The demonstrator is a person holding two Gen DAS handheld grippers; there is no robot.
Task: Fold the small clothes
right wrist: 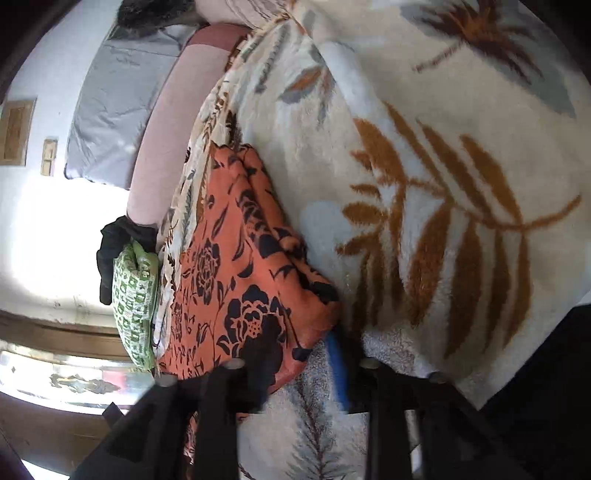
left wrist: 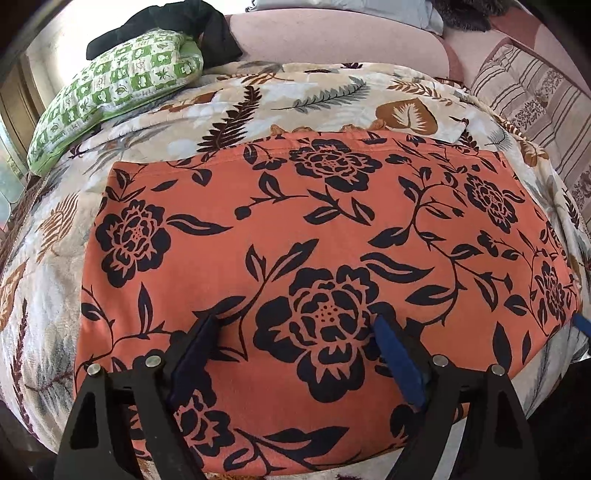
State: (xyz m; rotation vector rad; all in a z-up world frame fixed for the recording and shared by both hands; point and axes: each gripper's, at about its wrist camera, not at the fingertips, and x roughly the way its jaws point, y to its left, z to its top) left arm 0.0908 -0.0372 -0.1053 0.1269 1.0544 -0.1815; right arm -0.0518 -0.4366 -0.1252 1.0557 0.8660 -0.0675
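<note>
We look down along the left gripper [left wrist: 295, 325] at an orange cloth [left wrist: 325, 229] printed with black flowers and leaves, spread flat and smooth on a bed. Its far hem runs straight across the upper middle of the left wrist view, and its near edge lies under the gripper's black arms at the bottom. Both blue-padded fingers [left wrist: 397, 360] stand wide apart over the cloth, one on each side of a large black flower, and nothing is clamped between them. Whether the tips touch the fabric we cannot tell. The cloth lies on a cream blanket [left wrist: 325, 92] patterned with brown and grey leaves. At the far left of the blanket sits a green and white checked pillow [left wrist: 118, 88], with a black garment [left wrist: 177, 26] heaped behind it. A pink headboard [left wrist: 332, 40] curves across the back, and a striped cushion [left wrist: 528, 99] leans at the far right. From the right wrist view, which is rolled on its side, we see the same cloth [right wrist: 236, 280] from its edge, with folded layers showing where it meets the blanket [right wrist: 424, 192]. The right gripper [right wrist: 295, 369] hangs at that near corner, its jaws spread wide. One dark finger overlaps the cloth's corner in the picture, and the blue pad [right wrist: 338, 369] of the other finger is over the blanket just beside it. The fingers are blurred, and they grip nothing.
</note>
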